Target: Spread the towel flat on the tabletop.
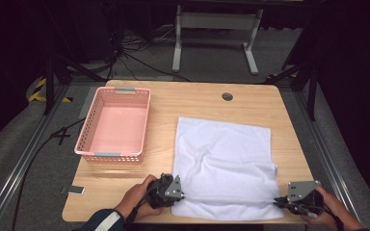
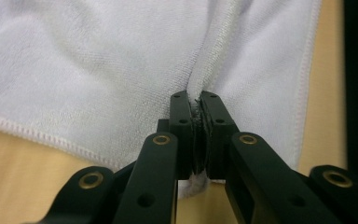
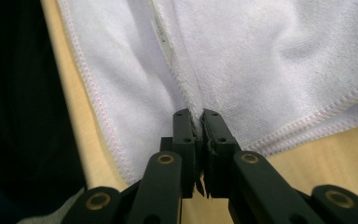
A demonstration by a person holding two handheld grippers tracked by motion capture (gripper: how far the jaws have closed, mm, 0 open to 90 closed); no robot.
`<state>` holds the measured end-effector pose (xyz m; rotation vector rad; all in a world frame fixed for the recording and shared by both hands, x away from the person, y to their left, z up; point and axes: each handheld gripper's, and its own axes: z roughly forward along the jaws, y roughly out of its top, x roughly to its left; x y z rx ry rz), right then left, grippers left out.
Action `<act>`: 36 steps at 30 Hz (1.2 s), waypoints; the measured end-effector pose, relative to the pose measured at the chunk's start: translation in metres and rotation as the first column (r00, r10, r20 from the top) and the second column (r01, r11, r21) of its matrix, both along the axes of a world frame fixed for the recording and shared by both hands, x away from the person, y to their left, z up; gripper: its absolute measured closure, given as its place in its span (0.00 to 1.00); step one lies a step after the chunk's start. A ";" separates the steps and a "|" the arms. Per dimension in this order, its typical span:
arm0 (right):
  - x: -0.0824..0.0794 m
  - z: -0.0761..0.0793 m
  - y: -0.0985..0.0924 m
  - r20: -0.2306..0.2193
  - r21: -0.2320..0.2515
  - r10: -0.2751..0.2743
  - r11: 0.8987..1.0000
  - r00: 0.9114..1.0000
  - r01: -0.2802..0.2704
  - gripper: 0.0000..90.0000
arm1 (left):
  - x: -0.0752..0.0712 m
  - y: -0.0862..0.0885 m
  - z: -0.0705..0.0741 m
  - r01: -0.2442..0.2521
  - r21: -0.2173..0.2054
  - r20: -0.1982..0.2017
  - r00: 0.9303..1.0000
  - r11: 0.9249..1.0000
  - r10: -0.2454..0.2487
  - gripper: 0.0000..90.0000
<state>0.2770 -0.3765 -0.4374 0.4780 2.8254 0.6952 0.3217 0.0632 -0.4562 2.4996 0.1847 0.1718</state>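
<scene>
In the left gripper view the jaws of the left gripper (image 2: pixel 196 100) are clamped on a pinched ridge of the white towel (image 2: pixel 98 70), with terry cloth squeezed between the pads and a little tuft poking out below them. The right gripper (image 3: pixel 198 116) matches it: its jaws are closed on a raised fold of the same towel, close to a stitched hem.

From the high view, the left gripper (image 1: pixel 179 195) bites the towel (image 1: pixel 221 159) at its 8 o'clock corner region and the right gripper (image 1: pixel 278 201) at the 4 o'clock one, so a taut crease runs straight between them, parallel to the near edge. The rest of the towel lies flat on the wooden counter (image 1: pixel 188 98), right of centre, its near hem almost at the counter's 6 o'clock edge. A pink basket (image 1: pixel 139 122) stands empty at the towel's 9 o'clock, apart from it.

The step in hand looks like the start of a fold, with both near corners secured. The next move would call for lifting both hands together, keeping the crease taut, and carrying the near edge toward 12 o'clock to meet the far hem squarely.
</scene>
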 end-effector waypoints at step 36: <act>0.166 0.028 -0.024 0.102 0.260 -0.586 0.796 0.804 0.547 0.51 | 0.163 -0.040 0.009 -0.536 -0.212 -0.113 0.844 0.817 0.524 0.28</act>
